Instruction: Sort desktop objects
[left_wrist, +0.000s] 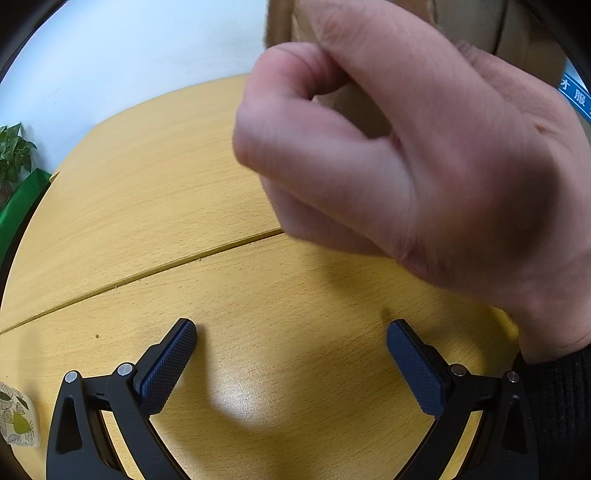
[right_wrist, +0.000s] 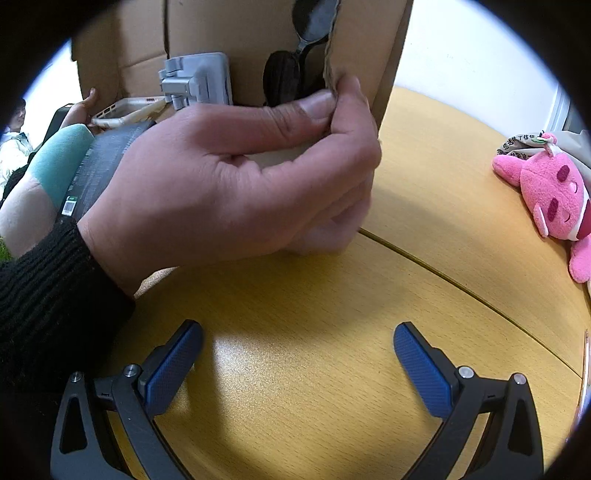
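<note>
A cardboard box (right_wrist: 258, 40) stands on the wooden table (right_wrist: 314, 332); it also shows in the left wrist view (left_wrist: 461, 22). A bare hand (right_wrist: 229, 177) pinches the box's flap edge; the same hand fills the left wrist view (left_wrist: 406, 155). In the box I see black sunglasses (right_wrist: 291, 62), a grey device (right_wrist: 199, 79), a phone case (right_wrist: 125, 112) and a dark packet (right_wrist: 99, 166). A pink plush toy (right_wrist: 554, 192) lies at the right. My left gripper (left_wrist: 291, 354) and right gripper (right_wrist: 297, 354) are open and empty above the table.
A patterned bag (right_wrist: 524, 142) lies behind the plush toy. A leaf-printed item (left_wrist: 16, 417) lies at the table's left edge. A green plant (left_wrist: 13, 151) and a green object (left_wrist: 22, 203) are beyond the table. A seam (left_wrist: 147, 273) crosses the tabletop.
</note>
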